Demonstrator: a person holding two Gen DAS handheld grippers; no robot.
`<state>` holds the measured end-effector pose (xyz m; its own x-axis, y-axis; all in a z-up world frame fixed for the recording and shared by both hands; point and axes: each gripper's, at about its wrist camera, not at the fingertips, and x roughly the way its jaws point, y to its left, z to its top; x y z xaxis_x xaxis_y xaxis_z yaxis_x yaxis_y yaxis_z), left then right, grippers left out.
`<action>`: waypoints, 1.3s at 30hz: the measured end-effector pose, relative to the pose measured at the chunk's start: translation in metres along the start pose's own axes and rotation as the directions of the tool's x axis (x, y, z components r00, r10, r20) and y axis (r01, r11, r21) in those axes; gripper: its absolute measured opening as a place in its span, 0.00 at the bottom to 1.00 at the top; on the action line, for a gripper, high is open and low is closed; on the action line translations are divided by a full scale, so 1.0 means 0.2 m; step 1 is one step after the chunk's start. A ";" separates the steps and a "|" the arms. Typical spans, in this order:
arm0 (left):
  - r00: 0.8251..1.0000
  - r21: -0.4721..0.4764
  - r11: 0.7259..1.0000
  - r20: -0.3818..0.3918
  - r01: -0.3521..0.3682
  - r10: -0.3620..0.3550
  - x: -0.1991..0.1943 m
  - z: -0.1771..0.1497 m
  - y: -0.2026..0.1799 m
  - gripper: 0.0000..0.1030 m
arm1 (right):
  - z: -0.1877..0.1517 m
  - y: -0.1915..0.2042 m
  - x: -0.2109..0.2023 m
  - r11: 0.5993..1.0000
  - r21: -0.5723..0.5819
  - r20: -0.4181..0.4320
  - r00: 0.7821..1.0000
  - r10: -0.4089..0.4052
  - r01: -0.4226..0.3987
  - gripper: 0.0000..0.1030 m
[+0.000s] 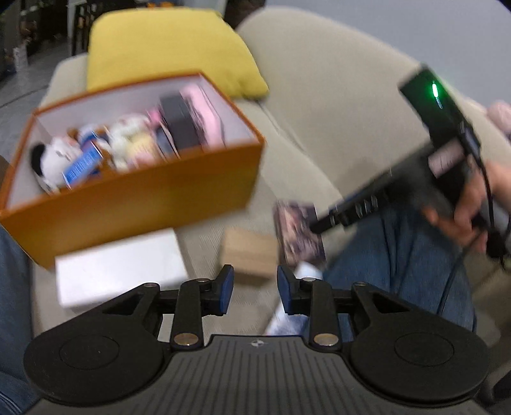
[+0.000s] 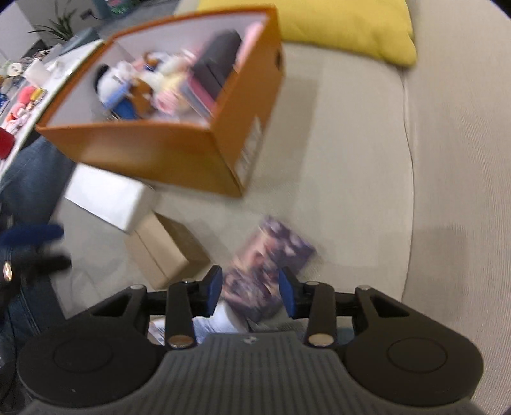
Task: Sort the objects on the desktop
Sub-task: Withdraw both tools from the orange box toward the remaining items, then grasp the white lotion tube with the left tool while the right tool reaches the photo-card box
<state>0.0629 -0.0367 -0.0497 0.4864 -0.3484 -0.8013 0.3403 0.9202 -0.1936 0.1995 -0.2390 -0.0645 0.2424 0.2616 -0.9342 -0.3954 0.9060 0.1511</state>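
An orange box [image 1: 143, 198] [image 2: 153, 150] holding plush toys and small packs stands on a beige sofa. In front of it lie a white box [image 1: 118, 268] [image 2: 108, 194], a tan cardboard box [image 1: 249, 252] [image 2: 166, 252] and a purple printed pack [image 1: 300, 236] [image 2: 271, 252]. My left gripper [image 1: 255, 284] is open above the sofa seat near the tan box, with nothing between its pads. My right gripper [image 2: 250, 287] is open just above the purple pack, which shows in the gap between its pads; whether they touch it is blurred. From the left wrist view, the right gripper's tips [image 1: 319, 225] sit at the pack's edge.
A yellow cushion [image 1: 166, 44] [image 2: 345, 25] leans on the sofa back behind the orange box. A person's jeans-clad leg [image 1: 399, 255] lies right of the purple pack. A white and blue paper item [image 1: 306, 271] [image 2: 217, 322] lies under the grippers. A cluttered table edge [image 2: 28, 95] is at far left.
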 end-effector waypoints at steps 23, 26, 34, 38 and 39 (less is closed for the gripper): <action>0.983 0.052 0.998 -0.180 0.037 -0.027 0.43 -0.35 -0.08 0.32 | -0.07 -0.08 0.06 0.995 0.044 0.019 0.996 0.089 -0.090 0.45; 0.986 0.056 0.998 -0.165 0.041 -0.032 0.40 -0.38 -0.10 0.19 | -0.07 -0.08 0.06 0.994 0.049 0.020 0.996 0.092 -0.093 0.45; 0.995 0.051 0.997 -0.081 0.064 -0.060 0.21 -0.42 -0.14 0.06 | -0.07 -0.08 0.06 0.994 0.053 0.023 0.995 0.097 -0.098 0.45; 0.996 0.029 0.996 -0.036 0.080 -0.079 0.04 -0.38 -0.08 0.05 | -0.07 -0.09 0.07 0.994 0.061 0.017 0.996 0.092 -0.093 0.44; 0.997 0.027 0.997 -0.030 0.075 -0.074 0.00 -0.37 -0.08 0.05 | -0.06 -0.09 0.07 0.994 0.067 0.011 0.996 0.086 -0.087 0.43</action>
<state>-0.0031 -0.0384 -0.0881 0.4355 -0.4101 -0.8014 0.3970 0.8864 -0.2379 0.1989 -0.2553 -0.0843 0.2170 0.3422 -0.9142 -0.3542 0.9003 0.2529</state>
